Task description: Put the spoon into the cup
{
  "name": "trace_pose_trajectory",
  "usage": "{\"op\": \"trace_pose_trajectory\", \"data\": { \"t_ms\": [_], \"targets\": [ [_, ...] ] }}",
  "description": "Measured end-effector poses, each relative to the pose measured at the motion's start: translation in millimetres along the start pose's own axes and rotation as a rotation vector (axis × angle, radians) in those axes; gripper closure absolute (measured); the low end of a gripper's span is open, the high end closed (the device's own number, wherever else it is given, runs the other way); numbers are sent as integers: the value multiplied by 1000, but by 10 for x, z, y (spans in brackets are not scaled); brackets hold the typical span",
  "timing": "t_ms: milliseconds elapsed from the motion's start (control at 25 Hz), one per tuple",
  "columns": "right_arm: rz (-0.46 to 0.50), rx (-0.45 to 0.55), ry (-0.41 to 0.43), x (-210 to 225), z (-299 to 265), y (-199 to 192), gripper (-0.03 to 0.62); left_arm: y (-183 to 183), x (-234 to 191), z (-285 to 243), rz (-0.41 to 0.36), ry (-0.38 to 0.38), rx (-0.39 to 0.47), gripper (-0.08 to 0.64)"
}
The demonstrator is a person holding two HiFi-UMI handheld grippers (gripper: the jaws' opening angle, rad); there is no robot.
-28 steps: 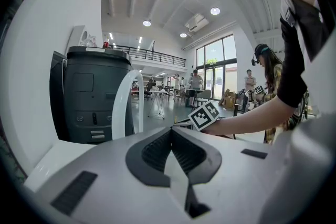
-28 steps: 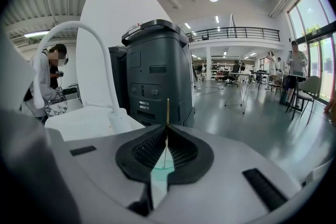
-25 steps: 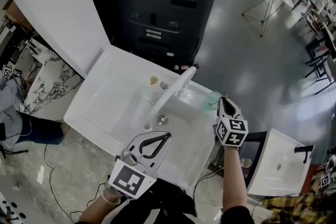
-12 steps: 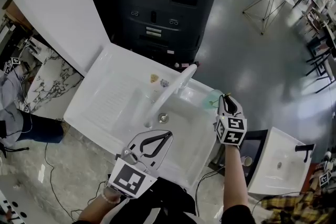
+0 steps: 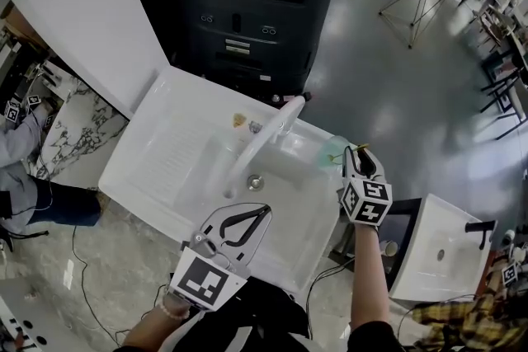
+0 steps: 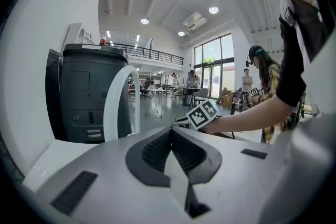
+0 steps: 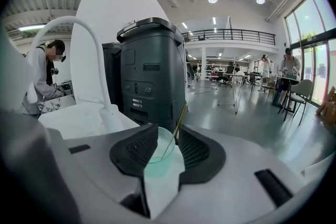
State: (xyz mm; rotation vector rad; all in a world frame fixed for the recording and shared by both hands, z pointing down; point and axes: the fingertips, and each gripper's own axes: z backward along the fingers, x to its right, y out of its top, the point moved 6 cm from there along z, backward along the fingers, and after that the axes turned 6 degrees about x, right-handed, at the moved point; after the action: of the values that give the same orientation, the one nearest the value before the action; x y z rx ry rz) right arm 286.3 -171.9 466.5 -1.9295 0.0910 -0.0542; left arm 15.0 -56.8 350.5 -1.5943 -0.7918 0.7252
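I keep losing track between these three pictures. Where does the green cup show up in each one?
Head view: the cup stands on the right edge of the sink, a little right of centre.
Left gripper view: not visible.
Right gripper view: low centre, with the spoon leaning in it.
Shared landmark: the white arched tap.

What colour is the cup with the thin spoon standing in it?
The small translucent cup is pale mint green, clearest in the right gripper view.

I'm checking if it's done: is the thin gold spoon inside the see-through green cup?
Yes, the gold spoon stands slanted inside the green cup.
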Motion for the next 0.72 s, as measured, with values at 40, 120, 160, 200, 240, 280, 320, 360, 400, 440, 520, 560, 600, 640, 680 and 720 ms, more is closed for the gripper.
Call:
{"op": "trace_pose_trajectory", "data": {
  "t_ms": [40,120,160,200,240,280,320,360,400,440,520,560,600,640,680,720],
  "targets": [
    [-13,-2,-1,7,6,-11,483,0,3,-3,0,-2,0,563],
    [-40,-5,1,21,24,-40,470,-4,15,-11,-2,-7,-4,563],
    [-52,-8,3,26,34,-55,462,-4,22,-17,-3,-9,-4,563],
    [-60,-9,4,32,45,-69,458,-5,30,-23,-3,-12,-5,563],
    [-66,-10,4,37,56,-84,457,-6,39,-29,-4,-14,-6,563],
    [-69,-9,4,41,67,-99,457,-9,46,-35,-4,-16,-6,564],
    [-71,-9,3,45,79,-116,457,-13,53,-39,-5,-19,-6,563],
    [-74,-9,2,48,92,-133,457,-14,58,-42,-6,-21,-5,563],
    [-77,-9,2,50,105,-146,457,-15,62,-43,-7,-24,-4,563],
    [-80,-10,3,50,120,-157,457,-14,67,-43,-7,-26,-4,564],
    [-85,-9,7,47,150,-171,442,-14,78,-42,-4,-30,-6,563],
    [-88,-7,9,48,166,-177,440,-14,84,-43,-4,-33,-7,563],
    [-92,-6,9,51,181,-184,440,-15,90,-46,-6,-37,-9,563],
    [-95,-4,7,55,197,-190,440,-15,97,-48,-7,-40,-10,563],
    [-98,-3,5,59,215,-195,440,-14,103,-50,-7,-42,-10,563],
    [-102,-2,3,62,235,-199,440,-11,110,-50,-7,-44,-9,563]
  ]
}}
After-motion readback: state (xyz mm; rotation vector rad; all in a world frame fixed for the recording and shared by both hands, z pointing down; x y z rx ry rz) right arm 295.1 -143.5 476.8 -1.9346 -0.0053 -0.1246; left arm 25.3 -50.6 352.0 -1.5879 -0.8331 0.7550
